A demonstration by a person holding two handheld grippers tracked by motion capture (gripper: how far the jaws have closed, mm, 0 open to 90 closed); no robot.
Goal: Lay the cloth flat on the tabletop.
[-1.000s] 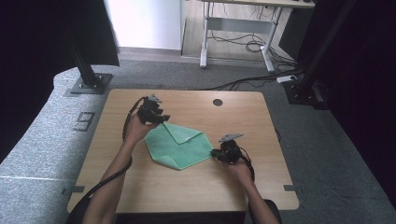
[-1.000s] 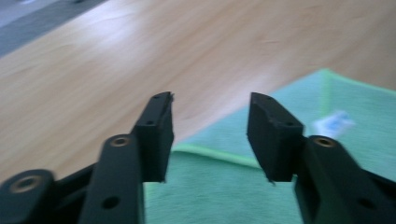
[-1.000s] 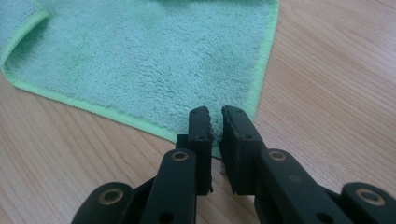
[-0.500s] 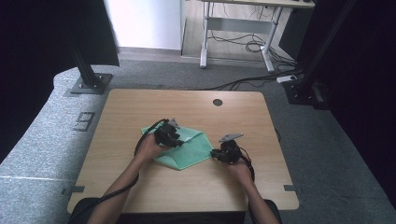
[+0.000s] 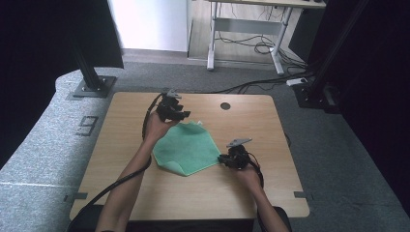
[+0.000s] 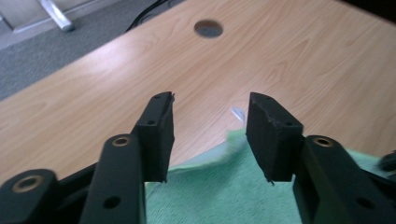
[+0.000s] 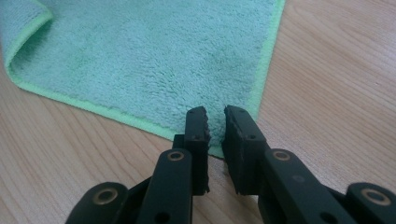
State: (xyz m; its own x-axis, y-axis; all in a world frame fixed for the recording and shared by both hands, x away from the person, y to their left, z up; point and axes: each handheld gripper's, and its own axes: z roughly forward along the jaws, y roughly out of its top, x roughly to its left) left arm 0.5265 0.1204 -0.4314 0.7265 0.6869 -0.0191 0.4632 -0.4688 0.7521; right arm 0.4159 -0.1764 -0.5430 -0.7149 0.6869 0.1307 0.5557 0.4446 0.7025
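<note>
A green cloth point(image 5: 188, 147) lies flat in the middle of the wooden table point(image 5: 116, 150), its near-left corner point(image 5: 177, 168) turned over. My left gripper point(image 5: 184, 115) hovers at the cloth's far corner. Its jaws have just been opening and stand apart with nothing between them. In the left gripper view the left gripper point(image 6: 210, 126) is above the cloth point(image 6: 224, 191) edge and a small white tag point(image 6: 238, 113). My right gripper point(image 5: 222, 158) rests low at the cloth's right corner. In the right gripper view the right gripper point(image 7: 215, 123) is pinched on the corner of the cloth point(image 7: 154, 60).
A round cable hole point(image 5: 225, 105) sits in the table's far side, ahead of the left gripper. Bare wood surrounds the cloth on all sides. Black stand feet point(image 5: 89, 87) and desk legs point(image 5: 241, 46) stand on the grey carpet beyond the table.
The left gripper went from the cloth's far-left edge onto its middle, then rose back to the far corner, where the cloth now reaches a point. The right gripper stayed put.
</note>
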